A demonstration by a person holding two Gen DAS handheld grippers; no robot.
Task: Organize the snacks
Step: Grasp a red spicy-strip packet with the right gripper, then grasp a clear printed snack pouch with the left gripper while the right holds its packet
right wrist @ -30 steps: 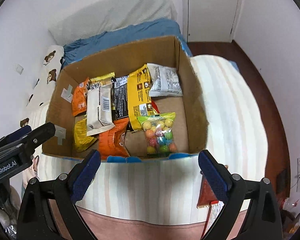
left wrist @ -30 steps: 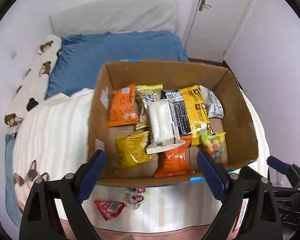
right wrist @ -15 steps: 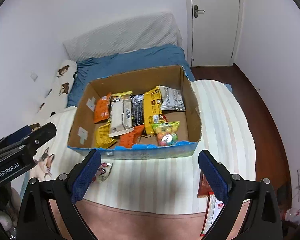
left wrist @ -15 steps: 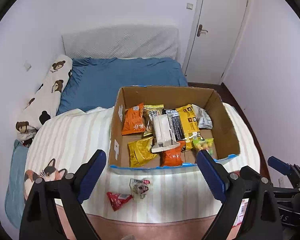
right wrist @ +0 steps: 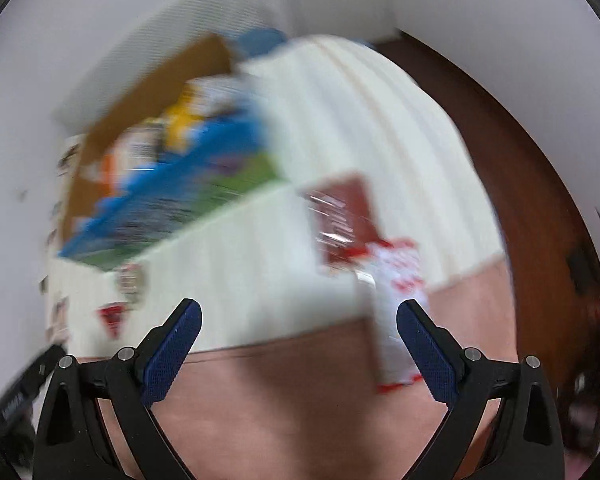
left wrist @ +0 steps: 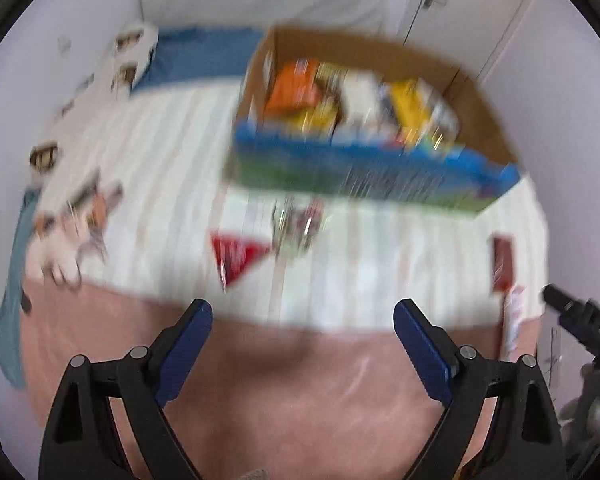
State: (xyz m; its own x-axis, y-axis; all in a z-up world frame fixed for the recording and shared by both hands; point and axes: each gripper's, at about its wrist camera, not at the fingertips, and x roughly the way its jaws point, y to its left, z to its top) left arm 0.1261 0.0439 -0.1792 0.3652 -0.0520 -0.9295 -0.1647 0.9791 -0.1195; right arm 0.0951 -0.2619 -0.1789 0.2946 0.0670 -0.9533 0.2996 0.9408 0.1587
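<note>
Both views are motion-blurred. A cardboard box [left wrist: 476, 92] with a blue printed front holds several snack packets; it also shows in the right wrist view [right wrist: 148, 92]. On the striped blanket in front of it lie a red triangular packet [left wrist: 236, 254] and a small pale packet [left wrist: 298, 226]. A dark red packet [right wrist: 344, 216] and a white-and-red packet [right wrist: 396, 292] lie near the blanket's right edge. My left gripper [left wrist: 303, 322] is open and empty, above the pink bed edge. My right gripper [right wrist: 299, 322] is open and empty, just left of the white-and-red packet.
The striped blanket [left wrist: 380, 264] covers a bed with a pink front edge [left wrist: 284, 392]. A blue sheet [left wrist: 204, 58] and bear-print pillow [left wrist: 134, 46] lie behind. Brown floor [right wrist: 532, 184] runs along the right. A white door [left wrist: 464, 20] stands behind the box.
Both grippers have pulled back and dropped lower toward the bed's front edge. The box now sits farther up in both views and the loose packets are nearer. The right view has swung right.
</note>
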